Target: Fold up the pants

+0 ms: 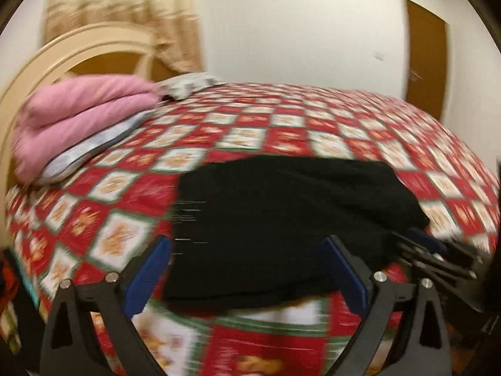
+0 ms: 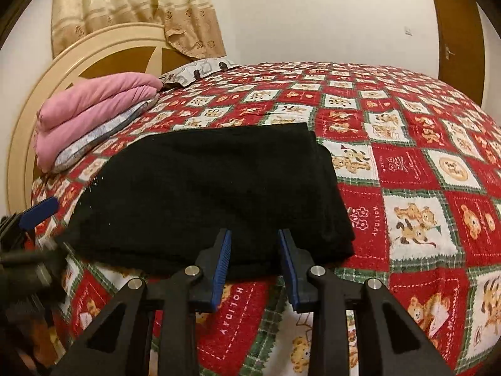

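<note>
The folded pants (image 2: 206,194) lie crosswise just ahead of both empty tools, left tool (image 1: 247,269) spread wide, right tool (image 2: 255,269) narrower, apparently nearer.

a home bedroom: a bed (image 2: 407,163) under a red teddy-bear holiday quilt, a cream headboard (image 2: 94,53), folded pink bedding (image 2: 94,103), curtains (image 2: 134,6), a wooden door (image 2: 454,25).

- We see the black pants (image 2: 213,188) folded into a thick, flat rectangle on the bedspread, filling the centre of the right wrist view.
- In the left wrist view they sit centre-right, blurred.
</note>
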Demonstrator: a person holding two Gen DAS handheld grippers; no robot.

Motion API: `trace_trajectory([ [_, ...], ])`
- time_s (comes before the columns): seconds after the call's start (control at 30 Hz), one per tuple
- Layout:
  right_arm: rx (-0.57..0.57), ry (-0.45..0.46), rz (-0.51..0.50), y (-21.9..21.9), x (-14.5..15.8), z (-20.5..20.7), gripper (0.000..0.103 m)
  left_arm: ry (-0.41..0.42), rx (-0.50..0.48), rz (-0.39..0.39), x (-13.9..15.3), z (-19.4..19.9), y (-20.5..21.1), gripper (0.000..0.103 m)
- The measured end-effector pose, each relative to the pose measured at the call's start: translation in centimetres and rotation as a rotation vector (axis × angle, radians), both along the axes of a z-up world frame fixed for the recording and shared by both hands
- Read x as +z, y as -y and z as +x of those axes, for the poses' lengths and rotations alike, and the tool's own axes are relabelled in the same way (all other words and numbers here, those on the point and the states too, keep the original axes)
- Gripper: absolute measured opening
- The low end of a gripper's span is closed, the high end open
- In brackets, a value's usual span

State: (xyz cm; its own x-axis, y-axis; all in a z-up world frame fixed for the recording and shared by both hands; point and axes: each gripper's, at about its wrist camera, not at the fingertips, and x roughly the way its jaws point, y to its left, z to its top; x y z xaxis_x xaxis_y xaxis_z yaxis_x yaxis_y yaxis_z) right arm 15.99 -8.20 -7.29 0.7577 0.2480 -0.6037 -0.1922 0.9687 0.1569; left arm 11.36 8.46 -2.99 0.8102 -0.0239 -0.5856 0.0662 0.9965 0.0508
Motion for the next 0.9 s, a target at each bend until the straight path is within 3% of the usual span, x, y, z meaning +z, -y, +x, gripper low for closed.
trace_trajectory([
  [0.13,0.017,0.000,0.001,0.4,-0.4,-0.3,0.033,-0.049,-0.060,0.089,-2.0,0.6,2.3,0.099],
  [0.27,0.027,-0.009,0.041,1.1,-0.6,-0.1,0.033,-0.160,-0.015,0.034,-4.2,1.8,-0.1,0.101],
  [0.4,0.041,-0.011,0.075,1.5,-0.8,0.0,0.033,-0.151,-0.022,0.027,-4.3,1.5,-2.1,0.102],
  [0.57,0.048,-0.010,0.082,1.4,-0.8,-0.1,0.034,-0.167,0.017,-0.067,-4.2,0.8,-4.2,0.101],
  [0.63,0.065,-0.016,0.076,1.0,-0.6,-0.2,0.047,-0.189,0.047,-0.058,-4.6,0.8,-4.1,0.103],
  [0.7,0.051,-0.024,0.122,1.1,0.0,-1.0,0.053,-0.245,0.084,-0.110,-5.2,1.2,-4.4,0.103],
  [0.77,0.030,-0.006,0.196,1.5,0.6,-2.3,0.061,-0.238,0.114,-0.164,-4.9,0.8,-5.0,0.103],
  [0.83,-0.017,0.011,0.215,2.0,1.2,-3.7,0.077,-0.234,0.133,-0.189,-4.3,0.4,-5.2,0.103],
  [0.9,-0.058,-0.003,0.215,2.2,1.4,-4.7,0.080,-0.215,0.141,-0.178,-3.5,0.0,-5.0,0.103],
])
